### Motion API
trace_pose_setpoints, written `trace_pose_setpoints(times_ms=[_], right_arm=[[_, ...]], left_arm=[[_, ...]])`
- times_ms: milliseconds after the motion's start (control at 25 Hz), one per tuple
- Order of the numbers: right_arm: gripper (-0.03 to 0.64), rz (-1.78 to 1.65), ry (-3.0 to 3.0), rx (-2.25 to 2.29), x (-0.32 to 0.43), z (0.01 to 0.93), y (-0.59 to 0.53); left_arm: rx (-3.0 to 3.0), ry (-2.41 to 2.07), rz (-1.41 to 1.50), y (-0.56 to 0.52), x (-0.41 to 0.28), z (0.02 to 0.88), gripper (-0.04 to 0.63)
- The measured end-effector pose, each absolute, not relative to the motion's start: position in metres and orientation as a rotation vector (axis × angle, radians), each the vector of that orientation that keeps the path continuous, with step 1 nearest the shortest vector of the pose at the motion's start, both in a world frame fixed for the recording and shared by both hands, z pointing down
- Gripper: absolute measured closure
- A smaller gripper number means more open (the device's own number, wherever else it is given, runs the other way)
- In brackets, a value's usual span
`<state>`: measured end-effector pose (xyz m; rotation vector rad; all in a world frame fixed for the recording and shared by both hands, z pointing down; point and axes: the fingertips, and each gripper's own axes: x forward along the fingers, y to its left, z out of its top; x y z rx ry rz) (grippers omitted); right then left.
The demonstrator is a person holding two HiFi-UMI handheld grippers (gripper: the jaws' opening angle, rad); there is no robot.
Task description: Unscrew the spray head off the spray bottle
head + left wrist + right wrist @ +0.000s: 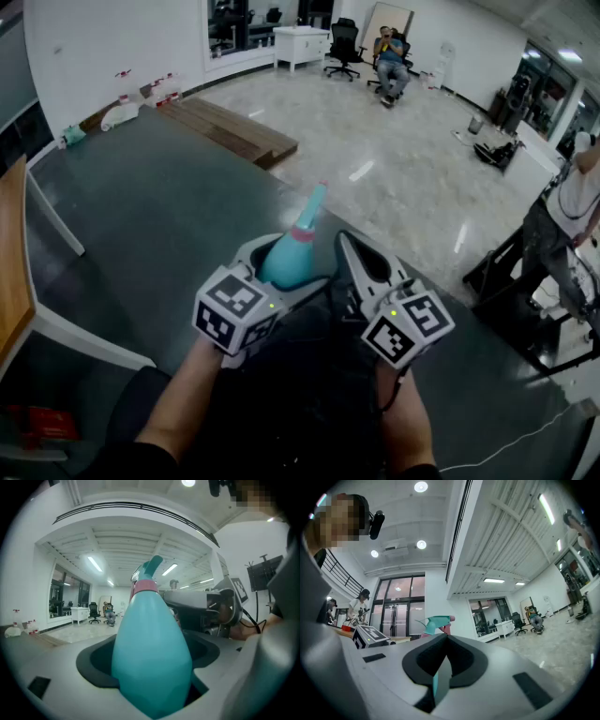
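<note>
Now: left gripper point(281, 269) clamped on teal spray bottle point(287, 260), long axis pointing away and upward. Spray head point(314, 202) lies ahead-left of right gripper point(345, 242), which is clenched empty.

Your dark grey-green tabletop point(141, 216) spreads out ahead of you, and past its far edge lies a glossy pale stone floor point(394, 159). At eleven o'clock a low brown wooden platform point(230, 131) lies on that floor, near the plain white wall point(112, 47). At twelve stands a white cabinet point(300, 42). At one o'clock are black wheeled office chairs point(343, 47), with a seated person point(392, 66) in one. Long white ceiling light strips point(95, 564) glow overhead.
</note>
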<state>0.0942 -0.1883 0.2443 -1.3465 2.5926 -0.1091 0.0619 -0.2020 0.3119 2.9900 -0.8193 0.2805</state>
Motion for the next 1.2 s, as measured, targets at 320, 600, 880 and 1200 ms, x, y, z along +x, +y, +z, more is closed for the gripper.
trace_pose_setpoints(times_ms=[320,600,880,1200], right_arm=[[0.615,-0.118,2.602,-1.334,0.093,0.245,-0.187],[0.615,-0.11,2.612,-1.326,0.093,0.243,-0.186],[0.615,-0.113,2.649,-1.262,0.084,0.24,-0.181],[0.603,-0.136,2.631,-1.161,0.075,0.225,-0.171]], left_arm=[[2.99,-0.813,0.288,-0.2,0.064,0.313,0.169],[2.99,-0.811,0.291,-0.2,0.064,0.315,0.169],[2.994,-0.809,0.293,-0.198,0.065,0.315,0.169],[3.037,-0.844,0.293,-0.196,0.066,0.312,0.169]])
